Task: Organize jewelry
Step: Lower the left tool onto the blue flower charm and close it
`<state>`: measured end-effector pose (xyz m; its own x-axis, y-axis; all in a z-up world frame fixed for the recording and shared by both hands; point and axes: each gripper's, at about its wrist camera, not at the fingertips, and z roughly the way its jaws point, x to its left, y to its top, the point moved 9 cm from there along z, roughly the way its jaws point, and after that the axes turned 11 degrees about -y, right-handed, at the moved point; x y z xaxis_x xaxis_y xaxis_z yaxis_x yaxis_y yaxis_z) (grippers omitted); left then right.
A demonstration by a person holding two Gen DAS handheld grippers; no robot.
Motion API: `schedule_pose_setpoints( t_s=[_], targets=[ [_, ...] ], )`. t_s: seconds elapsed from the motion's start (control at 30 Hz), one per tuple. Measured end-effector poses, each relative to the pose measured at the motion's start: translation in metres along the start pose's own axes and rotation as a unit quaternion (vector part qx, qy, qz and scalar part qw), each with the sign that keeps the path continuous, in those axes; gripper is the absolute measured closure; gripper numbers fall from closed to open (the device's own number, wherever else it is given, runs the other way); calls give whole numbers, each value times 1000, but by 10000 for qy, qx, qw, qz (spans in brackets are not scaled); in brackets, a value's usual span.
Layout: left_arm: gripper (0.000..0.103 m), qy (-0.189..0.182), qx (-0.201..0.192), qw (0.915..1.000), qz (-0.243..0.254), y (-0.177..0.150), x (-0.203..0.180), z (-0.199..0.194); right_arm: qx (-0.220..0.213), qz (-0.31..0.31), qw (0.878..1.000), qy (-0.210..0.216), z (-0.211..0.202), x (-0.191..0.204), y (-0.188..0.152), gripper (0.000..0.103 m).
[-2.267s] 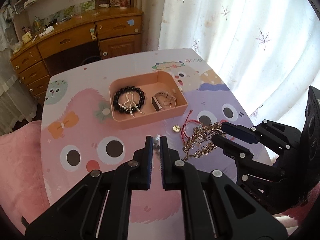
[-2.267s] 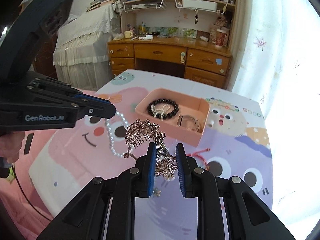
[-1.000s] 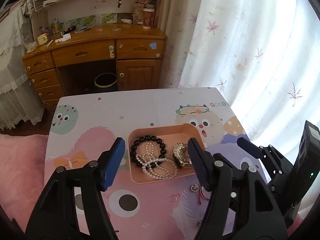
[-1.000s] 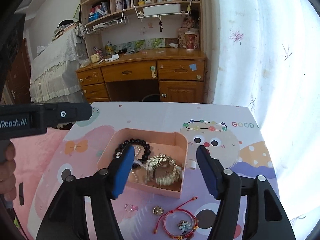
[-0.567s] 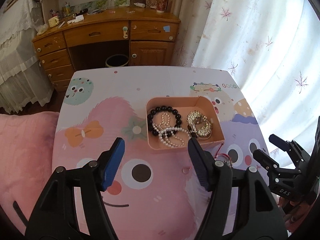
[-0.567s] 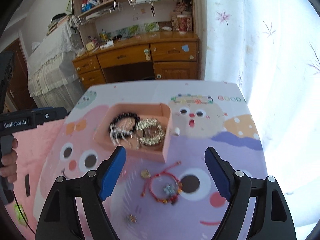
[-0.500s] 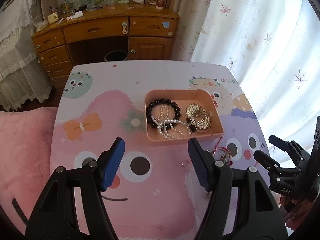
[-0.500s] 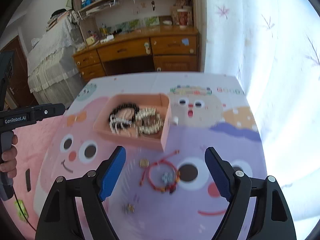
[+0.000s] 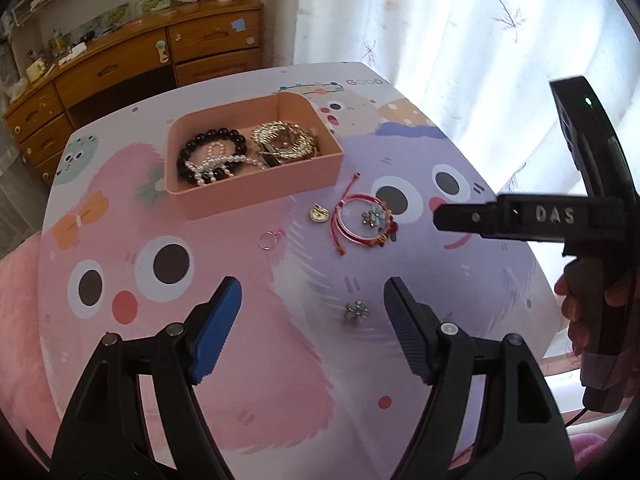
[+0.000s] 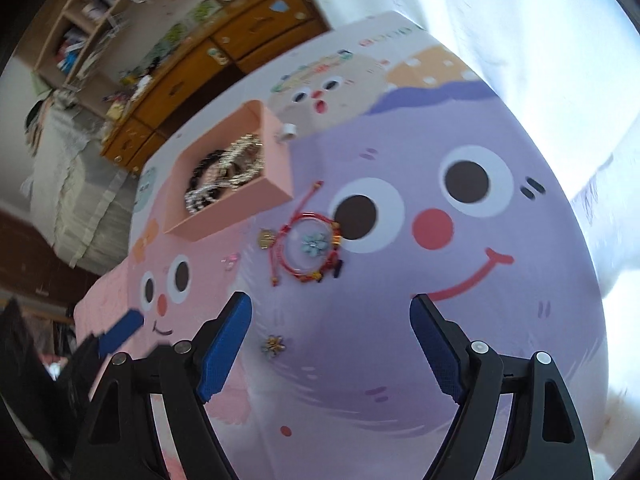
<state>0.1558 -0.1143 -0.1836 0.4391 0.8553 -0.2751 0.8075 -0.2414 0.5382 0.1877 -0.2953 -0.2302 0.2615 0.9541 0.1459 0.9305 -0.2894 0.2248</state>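
A pink tray (image 9: 256, 188) on the cartoon table mat holds a black bead bracelet (image 9: 192, 148), a pearl strand (image 9: 224, 162) and a gold hair comb (image 9: 284, 142); it also shows in the right wrist view (image 10: 240, 204). In front of it lie a red cord bracelet (image 9: 362, 222) (image 10: 310, 246), a gold charm (image 9: 319, 213) (image 10: 265, 238), a small pink ring (image 9: 269, 239) and a flower stud (image 9: 357, 309) (image 10: 273, 345). My left gripper (image 9: 312, 300) is open and empty, near the stud. My right gripper (image 10: 331, 320) is open and empty, low over the mat, short of the red bracelet.
A wooden desk with drawers (image 9: 132, 60) stands behind the table. A white curtain (image 9: 460, 32) hangs on the right. The table's right edge (image 9: 516, 216) is close to the right gripper body (image 9: 560, 216). A small white ring (image 10: 287, 131) lies behind the tray.
Both grippers dropped the gold comb and pearl strand into the tray, opened, pulled back, and have now come low toward the loose pieces in front of the tray.
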Motion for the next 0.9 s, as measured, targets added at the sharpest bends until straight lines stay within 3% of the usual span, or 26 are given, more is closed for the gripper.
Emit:
schedule_pose_setpoints(
  t_s=[0.2,0.27,0.37,0.53,0.7,0.9],
  targets=[
    [32,120,22,9992,370,-15,-23,23,7,-148,9998,-162,22,1,7,22],
    [32,133,32,9991,405,-15,-24,29,-62,-414,9990,-173,28,8,8,29],
    [36,105,73,9991,407,-17,-24,41,-100,-753,9970,-173,36,21,9,47],
    [42,249,262,9982,475,-24,-22,61,-403,-1551,9869,-211,48,50,13,63],
    [56,279,445,9981,333,-30,-16,77,-841,-2401,9663,-394,56,74,18,71],
    [62,208,477,9972,546,-35,-21,84,-823,-2518,9635,-395,67,78,22,75]
  ],
)
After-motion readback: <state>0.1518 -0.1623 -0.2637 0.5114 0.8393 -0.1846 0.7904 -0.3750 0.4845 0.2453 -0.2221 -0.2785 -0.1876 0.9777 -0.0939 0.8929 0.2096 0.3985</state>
